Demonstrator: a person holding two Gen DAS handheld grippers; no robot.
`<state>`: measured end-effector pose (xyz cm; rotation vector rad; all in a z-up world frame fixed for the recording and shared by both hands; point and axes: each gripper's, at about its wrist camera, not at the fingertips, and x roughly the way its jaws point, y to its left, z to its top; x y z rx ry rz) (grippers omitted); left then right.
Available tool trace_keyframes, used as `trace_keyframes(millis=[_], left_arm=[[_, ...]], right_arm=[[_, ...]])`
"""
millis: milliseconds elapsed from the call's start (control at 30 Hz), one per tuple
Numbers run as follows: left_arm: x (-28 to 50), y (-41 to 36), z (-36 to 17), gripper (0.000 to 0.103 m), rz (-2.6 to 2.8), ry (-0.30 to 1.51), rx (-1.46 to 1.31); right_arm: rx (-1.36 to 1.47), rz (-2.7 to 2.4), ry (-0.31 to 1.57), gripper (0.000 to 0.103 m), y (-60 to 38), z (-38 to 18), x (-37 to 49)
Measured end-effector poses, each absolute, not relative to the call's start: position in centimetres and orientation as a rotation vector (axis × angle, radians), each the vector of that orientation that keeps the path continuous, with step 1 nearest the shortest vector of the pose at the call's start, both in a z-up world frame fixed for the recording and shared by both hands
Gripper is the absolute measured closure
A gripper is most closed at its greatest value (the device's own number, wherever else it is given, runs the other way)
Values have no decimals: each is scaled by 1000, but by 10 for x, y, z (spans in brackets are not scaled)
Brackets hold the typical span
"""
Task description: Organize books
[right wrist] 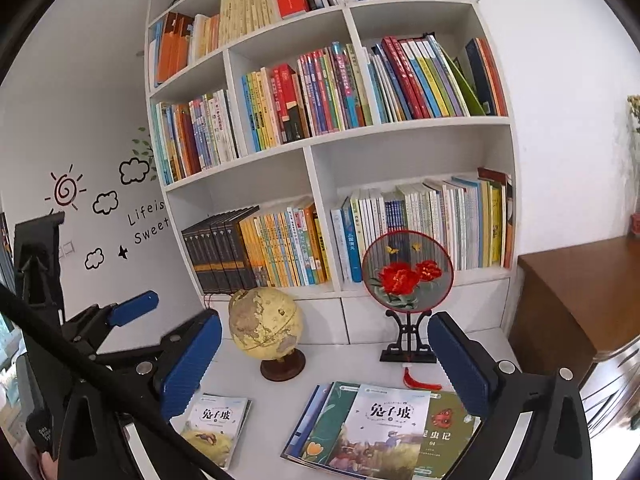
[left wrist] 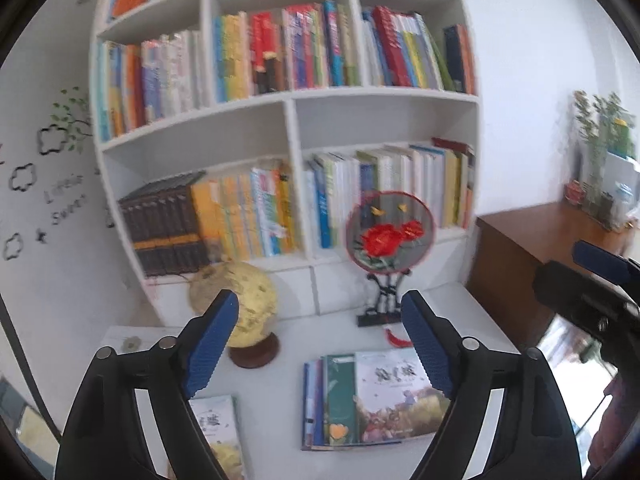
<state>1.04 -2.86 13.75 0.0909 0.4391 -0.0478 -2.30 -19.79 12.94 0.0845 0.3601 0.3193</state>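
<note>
right wrist view: the right tongs stand wide apart with nothing between their blue pads; the left tongs show at the left edge. on the white worktop lie two lots of books: one single book at the left, and a fanned stack at the right, at least four covers showing. one globe and one round fan stand sit behind them, well apart. the bookcase behind holds packed rows of books. left wrist view: the left tongs are also apart and empty, above the worktop, with the stack below and between the pads.
</note>
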Motion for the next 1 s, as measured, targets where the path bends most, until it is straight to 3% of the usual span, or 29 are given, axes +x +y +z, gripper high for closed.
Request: trace_keyframes(millis=[133, 233, 433, 767, 833, 1000], left_arm=[[16, -28, 126, 19, -214, 427, 35], [38, -23, 107, 7, -300, 511, -15], [79, -27, 50, 7, -321, 644, 37], [149, -37, -78, 7, -459, 823, -99], [163, -38, -105, 8, -457, 877, -108], [181, -49, -148, 14, -466, 969, -90]], right_arm=[[139, 316, 354, 0, -216, 118, -20], [174, 330, 336, 0, -233, 107, -16], [161, 296, 435, 0, -255, 58, 12], [334, 269, 638, 0, -300, -88, 88], [403, 274, 708, 7, -308, -119, 106], [468, 312, 806, 12, -309, -176, 137]])
